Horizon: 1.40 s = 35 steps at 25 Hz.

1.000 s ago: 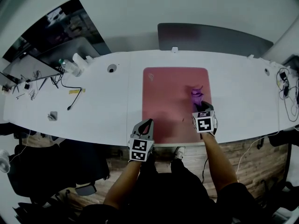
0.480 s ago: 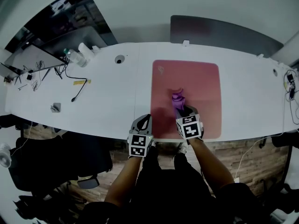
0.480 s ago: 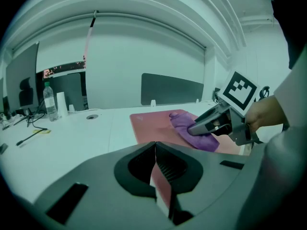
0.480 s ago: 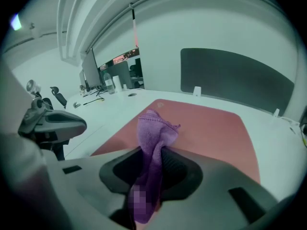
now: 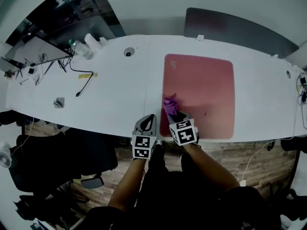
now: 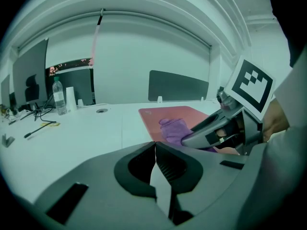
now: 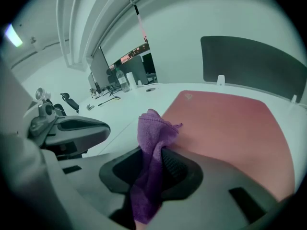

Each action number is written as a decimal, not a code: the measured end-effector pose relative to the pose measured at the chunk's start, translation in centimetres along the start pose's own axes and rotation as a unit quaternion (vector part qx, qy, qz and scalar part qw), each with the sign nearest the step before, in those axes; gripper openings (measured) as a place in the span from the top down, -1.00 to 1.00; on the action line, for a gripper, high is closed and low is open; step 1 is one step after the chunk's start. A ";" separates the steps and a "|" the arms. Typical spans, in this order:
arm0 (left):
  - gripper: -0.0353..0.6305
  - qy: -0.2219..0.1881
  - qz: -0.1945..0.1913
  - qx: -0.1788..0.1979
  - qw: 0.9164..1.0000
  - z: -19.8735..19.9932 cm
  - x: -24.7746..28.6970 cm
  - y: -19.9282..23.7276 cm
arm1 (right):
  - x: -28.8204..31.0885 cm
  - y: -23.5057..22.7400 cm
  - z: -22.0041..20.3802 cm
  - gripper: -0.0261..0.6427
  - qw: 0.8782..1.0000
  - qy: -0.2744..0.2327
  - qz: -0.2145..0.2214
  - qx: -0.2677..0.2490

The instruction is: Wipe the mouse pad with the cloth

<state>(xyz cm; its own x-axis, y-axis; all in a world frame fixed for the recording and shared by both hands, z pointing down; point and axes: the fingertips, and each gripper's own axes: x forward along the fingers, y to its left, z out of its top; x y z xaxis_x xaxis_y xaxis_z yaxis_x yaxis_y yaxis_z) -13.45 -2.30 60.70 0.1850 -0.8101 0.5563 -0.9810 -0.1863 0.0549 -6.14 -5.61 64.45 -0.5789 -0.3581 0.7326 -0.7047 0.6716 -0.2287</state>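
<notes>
Mouse pad [image 5: 204, 92]: a red rectangular sheet that lies flat on the white tabletop [image 5: 105, 92], its near edge along the tabletop's near edge. No stain or wet track can be made out on its surface, so wiped and unwiped zones cannot be told apart.

Right gripper [image 5: 173, 114]: positioned over the pad's near-left corner. Its fingers are clamped on the cloth, with the fabric pinched between them and a loose end hanging below.

Left gripper [image 5: 148, 120]: held at the tabletop's near edge, just left of the pad and apart from it. Its fingers are pressed together with nothing between them. It takes no part in the wipe.

Cloth [image 5: 169, 103]: a purple bunch that projects forward from the right fingers. Its free end sits at the pad's left edge and appears to rest on the pad, though contact cannot be confirmed.

Status, as a judgement: the cloth is gripped and applied to the pad, so the wipe is under way. The pass now stands at the near-left corner. The far half and the right side are well apart from the cloth and may need cover.
</notes>
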 end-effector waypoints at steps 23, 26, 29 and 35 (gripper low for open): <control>0.83 0.006 -0.031 0.011 0.999 -0.5 1.3 -2.4 | -0.2 -1.6 -2.5 0.56 0.999 0.009 -0.021 0.023; 0.82 0.006 -0.037 0.014 0.999 -0.3 1.6 -3.4 | -1.0 -3.0 -2.9 0.56 0.999 0.007 -0.031 0.022; 0.82 0.005 -0.042 0.018 0.999 -0.1 2.0 -4.4 | -1.9 -4.8 -3.3 0.56 0.999 0.003 -0.043 0.024; 0.82 0.005 -0.054 0.026 0.998 0.3 2.8 -7.0 | -4.1 -7.9 -4.7 0.56 0.998 0.001 -0.060 0.023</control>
<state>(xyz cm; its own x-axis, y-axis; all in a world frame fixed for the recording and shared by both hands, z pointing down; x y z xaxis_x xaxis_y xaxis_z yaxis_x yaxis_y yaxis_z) -6.06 -3.48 61.61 0.2882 -0.7778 0.5586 -0.9511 -0.3003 0.0725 3.70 -6.41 66.29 -0.4891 -0.4331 0.7571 -0.7868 0.5938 -0.1686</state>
